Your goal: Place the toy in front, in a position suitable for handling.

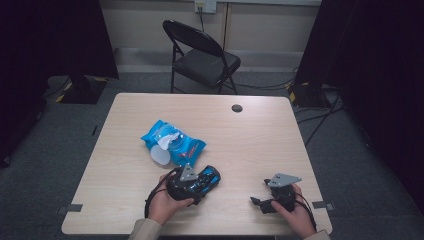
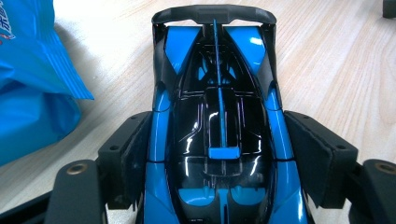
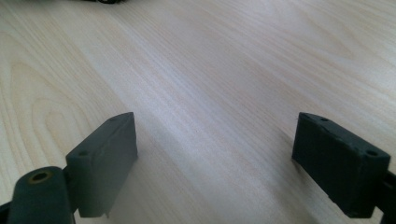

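- Left gripper view: the left hand-held gripper (image 2: 219,154) clamps a blue-and-black toy car (image 2: 219,116) by its sides, over the desk (image 2: 336,60) beside a blue wipes pack (image 2: 28,79).
- The right hand-held gripper (image 3: 215,158) rests spread wide, nothing between its jaws.

Black folding chair (image 1: 202,55), grey carpet (image 1: 45,150)

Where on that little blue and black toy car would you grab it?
Across its middle, jaws on the two long flanks, coming from above and behind. The toy car is narrow and smooth-sided there, and its spoiler juts out at the far end. The left gripper already holds it so.
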Demonstrator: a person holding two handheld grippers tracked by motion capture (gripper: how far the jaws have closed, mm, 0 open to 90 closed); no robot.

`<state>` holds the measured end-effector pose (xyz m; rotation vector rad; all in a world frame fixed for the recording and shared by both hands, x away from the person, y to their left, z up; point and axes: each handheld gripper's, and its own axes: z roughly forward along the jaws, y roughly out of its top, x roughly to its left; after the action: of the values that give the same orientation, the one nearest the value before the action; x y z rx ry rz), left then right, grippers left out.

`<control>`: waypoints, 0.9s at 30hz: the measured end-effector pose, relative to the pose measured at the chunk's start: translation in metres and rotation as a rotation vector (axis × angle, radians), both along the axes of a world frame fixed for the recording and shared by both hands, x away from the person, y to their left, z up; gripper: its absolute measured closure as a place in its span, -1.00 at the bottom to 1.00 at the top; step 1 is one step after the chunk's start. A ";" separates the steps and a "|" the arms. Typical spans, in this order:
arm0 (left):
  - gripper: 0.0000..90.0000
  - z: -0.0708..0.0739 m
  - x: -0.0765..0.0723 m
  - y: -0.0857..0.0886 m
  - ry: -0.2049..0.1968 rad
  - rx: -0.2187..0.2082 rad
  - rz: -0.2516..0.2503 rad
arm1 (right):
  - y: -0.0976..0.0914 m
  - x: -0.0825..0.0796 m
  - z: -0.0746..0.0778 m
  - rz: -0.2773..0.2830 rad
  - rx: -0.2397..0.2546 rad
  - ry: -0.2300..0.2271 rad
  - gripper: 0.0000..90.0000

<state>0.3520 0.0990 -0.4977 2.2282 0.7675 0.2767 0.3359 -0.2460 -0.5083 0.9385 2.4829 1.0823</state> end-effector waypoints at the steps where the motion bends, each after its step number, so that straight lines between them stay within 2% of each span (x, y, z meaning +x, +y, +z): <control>1: -0.41 0.000 0.000 0.000 -0.003 -0.002 0.000 | 0.000 0.000 0.000 0.000 0.000 0.000 -0.70; 3: -0.41 -0.001 0.000 0.000 -0.004 -0.009 0.002 | 0.000 0.000 0.000 0.000 0.000 0.000 -0.70; 8: -0.44 0.000 0.000 0.000 -0.007 0.014 -0.002 | 0.000 0.000 0.000 -0.002 -0.001 0.001 -0.71; 10: -0.62 0.000 0.000 0.000 -0.007 0.028 0.001 | 0.000 0.000 0.000 -0.001 0.001 0.001 -0.71; 11: -0.63 0.000 -0.001 0.001 -0.011 0.031 0.002 | 0.000 0.000 0.000 -0.001 0.001 0.000 -0.71; 13: -0.65 0.000 -0.002 0.003 0.006 0.020 0.010 | 0.000 0.000 0.000 -0.001 -0.001 0.001 -0.71; 15: -0.65 0.002 -0.004 0.006 -0.006 0.014 0.009 | 0.000 0.000 0.000 -0.002 0.001 0.000 -0.71; 17: -0.65 0.003 -0.007 0.009 0.004 0.013 0.012 | 0.000 0.000 0.000 -0.002 -0.001 0.000 -0.71; 19: -0.63 0.004 -0.009 0.015 -0.005 0.012 0.017 | 0.000 0.000 0.000 -0.001 0.001 0.000 -0.71; 21: -0.64 0.005 -0.012 0.021 0.006 -0.011 0.024 | 0.000 0.000 0.000 -0.002 -0.001 0.001 -0.71; 24: -0.65 0.007 -0.020 0.026 -0.032 0.002 -0.005 | 0.000 0.000 0.000 -0.002 -0.001 0.001 -0.71; 27: -0.65 0.005 -0.027 0.029 -0.037 -0.001 -0.012 | 0.000 0.000 0.000 -0.002 -0.001 0.001 -0.71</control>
<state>0.3250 0.1284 -0.4924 2.2200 0.7342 0.3102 0.3360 -0.2459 -0.5083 0.9411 2.4822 1.0806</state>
